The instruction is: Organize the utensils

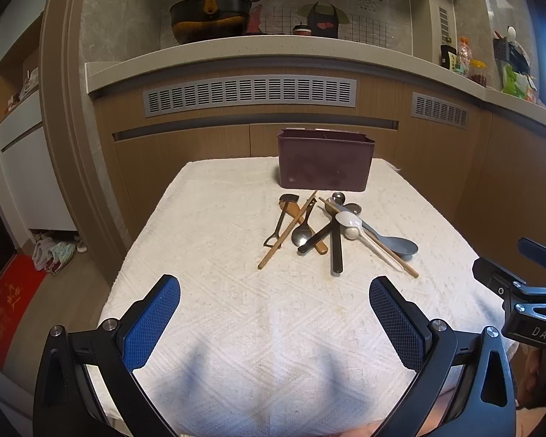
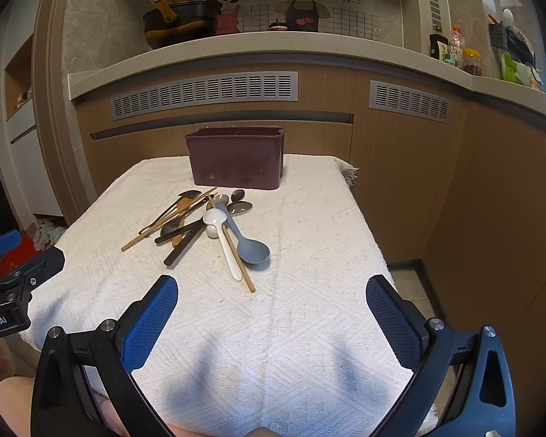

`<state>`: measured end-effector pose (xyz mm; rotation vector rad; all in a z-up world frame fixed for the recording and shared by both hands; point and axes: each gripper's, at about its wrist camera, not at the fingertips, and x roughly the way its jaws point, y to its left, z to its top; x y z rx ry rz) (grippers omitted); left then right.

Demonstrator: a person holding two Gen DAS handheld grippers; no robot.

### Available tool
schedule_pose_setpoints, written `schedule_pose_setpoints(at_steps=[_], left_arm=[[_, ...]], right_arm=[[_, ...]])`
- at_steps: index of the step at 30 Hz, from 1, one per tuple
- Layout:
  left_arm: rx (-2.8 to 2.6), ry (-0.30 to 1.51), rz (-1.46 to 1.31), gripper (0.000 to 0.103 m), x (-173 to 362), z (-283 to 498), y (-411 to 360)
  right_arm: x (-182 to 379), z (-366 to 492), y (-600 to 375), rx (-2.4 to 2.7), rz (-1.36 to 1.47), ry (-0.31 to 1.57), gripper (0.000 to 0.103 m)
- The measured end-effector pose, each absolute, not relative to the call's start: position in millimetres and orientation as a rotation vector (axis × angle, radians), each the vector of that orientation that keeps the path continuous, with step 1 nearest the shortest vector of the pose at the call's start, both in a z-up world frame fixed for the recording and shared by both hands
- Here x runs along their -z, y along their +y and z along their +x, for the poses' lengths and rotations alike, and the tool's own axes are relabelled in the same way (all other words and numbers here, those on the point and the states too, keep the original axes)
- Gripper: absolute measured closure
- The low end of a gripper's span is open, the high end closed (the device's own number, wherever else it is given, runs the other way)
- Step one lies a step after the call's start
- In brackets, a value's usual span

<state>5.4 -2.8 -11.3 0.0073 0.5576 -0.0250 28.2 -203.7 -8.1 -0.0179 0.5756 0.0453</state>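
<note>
A pile of utensils lies on the white cloth-covered table (image 1: 218, 309): wooden chopsticks (image 1: 287, 230), a metal spoon (image 1: 302, 235), black-handled pieces (image 1: 336, 251), a white spoon (image 1: 349, 221) and a grey-blue spoon (image 1: 404, 245). Behind them stands a dark maroon utensil holder (image 1: 325, 164). The pile also shows in the right wrist view, with the grey-blue spoon (image 2: 253, 249), white spoon (image 2: 224, 240) and holder (image 2: 236, 162). My left gripper (image 1: 275, 291) is open and empty, short of the pile. My right gripper (image 2: 272, 291) is open and empty, also short of the pile.
The table (image 2: 309, 309) stands against wooden kitchen cabinets (image 1: 200, 153) under a counter (image 1: 236, 51) carrying a black pot (image 1: 209, 18) and jars (image 1: 466, 58). The right table edge drops to the floor (image 2: 411, 284). Shoes (image 1: 54, 251) lie on the floor at left.
</note>
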Motion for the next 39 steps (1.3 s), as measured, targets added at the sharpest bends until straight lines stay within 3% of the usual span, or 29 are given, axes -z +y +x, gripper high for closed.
schedule_pose_setpoints(at_steps=[39], left_arm=[[0.033, 0.571, 0.008, 0.0, 9.6, 2.5, -1.8]], right_arm=[[5.9, 27.7, -205.0, -0.039, -0.014, 0.589, 0.0]])
